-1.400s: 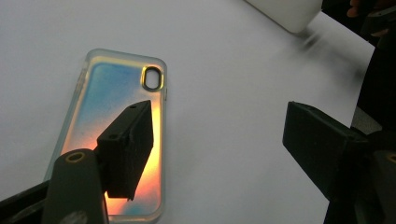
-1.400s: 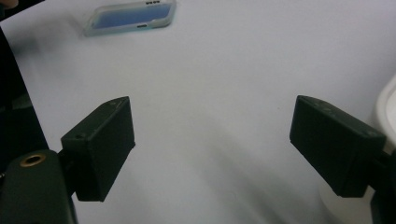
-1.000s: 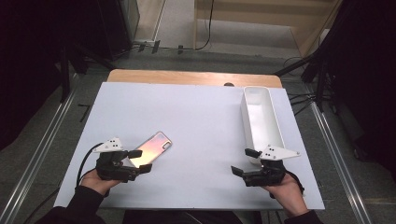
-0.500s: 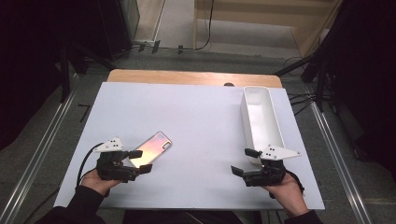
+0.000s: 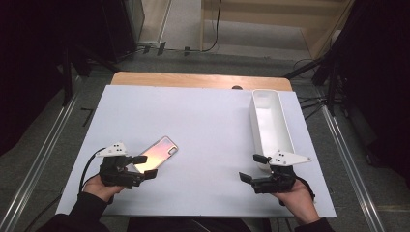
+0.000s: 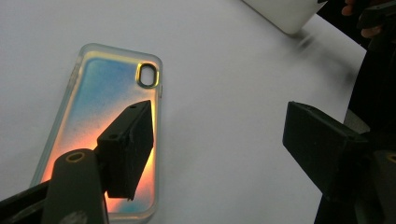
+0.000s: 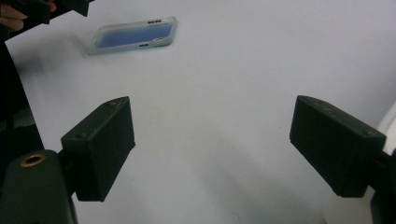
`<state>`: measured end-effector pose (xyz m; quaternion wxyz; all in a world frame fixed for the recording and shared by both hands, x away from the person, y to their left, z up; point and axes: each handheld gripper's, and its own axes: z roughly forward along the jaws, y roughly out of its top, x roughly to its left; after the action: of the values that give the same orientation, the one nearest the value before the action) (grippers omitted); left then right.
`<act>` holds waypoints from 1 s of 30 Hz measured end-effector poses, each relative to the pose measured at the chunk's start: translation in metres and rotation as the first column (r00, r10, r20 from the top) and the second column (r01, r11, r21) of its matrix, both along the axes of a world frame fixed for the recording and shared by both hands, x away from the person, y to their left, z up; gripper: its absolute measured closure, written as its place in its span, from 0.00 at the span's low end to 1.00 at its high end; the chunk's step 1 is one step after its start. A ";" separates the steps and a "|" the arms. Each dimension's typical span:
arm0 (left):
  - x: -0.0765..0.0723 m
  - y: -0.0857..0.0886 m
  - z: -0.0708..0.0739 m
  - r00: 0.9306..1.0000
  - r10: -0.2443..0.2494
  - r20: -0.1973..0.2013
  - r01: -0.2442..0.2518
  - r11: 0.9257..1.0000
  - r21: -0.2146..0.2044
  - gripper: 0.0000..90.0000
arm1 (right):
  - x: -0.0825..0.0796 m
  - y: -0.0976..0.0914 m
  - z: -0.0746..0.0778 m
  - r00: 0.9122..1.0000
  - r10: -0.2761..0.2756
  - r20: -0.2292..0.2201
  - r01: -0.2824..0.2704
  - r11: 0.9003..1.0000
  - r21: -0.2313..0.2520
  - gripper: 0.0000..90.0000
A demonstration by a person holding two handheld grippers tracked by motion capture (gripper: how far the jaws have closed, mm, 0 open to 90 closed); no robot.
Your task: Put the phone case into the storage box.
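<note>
Nothing is gripped yet: the iridescent phone case (image 6: 102, 135) lies under the open left hand-held gripper (image 5: 144, 166); the right hand-held gripper (image 5: 254, 167) is open beside the white bin (image 5: 270, 123).

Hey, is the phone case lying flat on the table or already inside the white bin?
Flat on the table, outside the bin. The phone case lies on the white tabletop; the long white bin looks empty.

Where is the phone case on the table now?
In the high view, the phone case lies on the table's left side, at the left tool, far from the white bin.
</note>
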<state>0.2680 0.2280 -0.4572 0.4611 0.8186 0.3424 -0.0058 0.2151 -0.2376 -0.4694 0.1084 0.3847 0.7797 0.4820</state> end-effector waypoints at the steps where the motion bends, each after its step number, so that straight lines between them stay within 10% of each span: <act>1: 0.000 0.000 0.000 1.000 0.003 -0.003 -0.003 1.000 -0.004 0.27 | 0.000 0.000 0.000 1.000 0.001 0.000 -0.001 1.000 -0.001 0.14; 30: 0.027 0.001 -0.001 0.995 0.084 0.047 -0.087 0.994 0.066 0.19 | -0.001 0.002 -0.001 0.999 0.023 -0.023 -0.023 1.000 -0.019 0.14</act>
<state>0.2946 0.2285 -0.4582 0.4402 0.8184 0.3669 0.0435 0.2139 -0.2353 -0.4705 0.0977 0.3801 0.7897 0.4715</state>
